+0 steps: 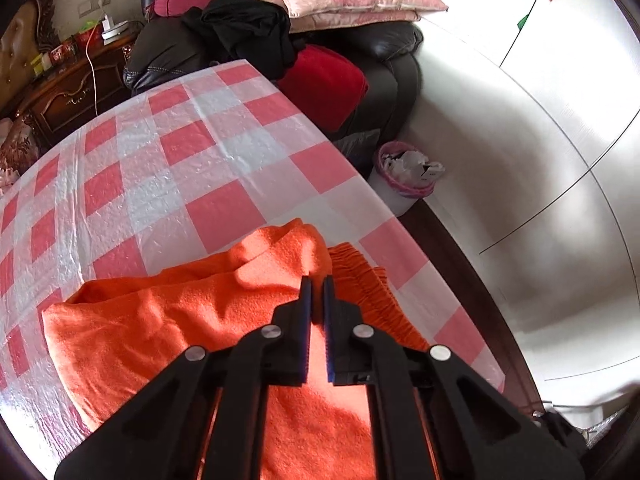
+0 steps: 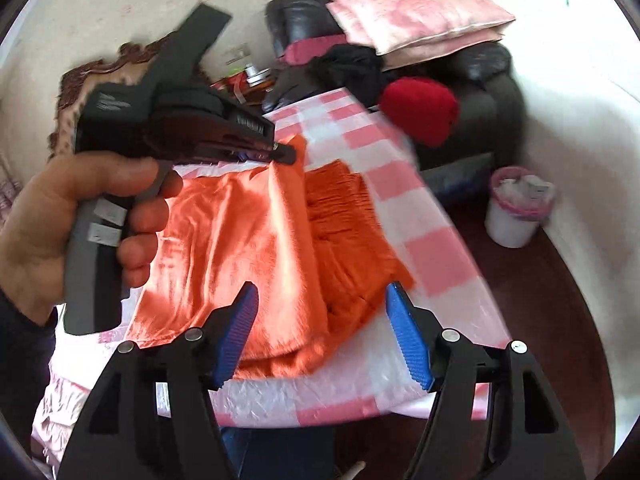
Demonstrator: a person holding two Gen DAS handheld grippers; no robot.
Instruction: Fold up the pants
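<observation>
Orange fleece pants [image 1: 180,320] lie folded on a table with a pink-and-white checked cover [image 1: 160,160]. Their gathered waistband [image 1: 360,276] points toward the table's right edge. My left gripper [image 1: 317,280] is shut, and orange cloth shows between its blue pads. In the right wrist view a hand [image 2: 60,220] holds that left gripper [image 2: 280,154], its tip at the far edge of the pants [image 2: 240,232]. My right gripper [image 2: 322,290] stands open over the near edge of the pants, and its pads touch nothing. The waistband [image 2: 340,200] lies right of the top fold.
A pink-lined white bin [image 1: 404,176] stands on the floor right of the table. Behind the table is a dark leather sofa [image 1: 392,80] with pink pillows, a red cushion [image 1: 324,84] and black clothes. At the far left stands a wooden cabinet [image 1: 68,96].
</observation>
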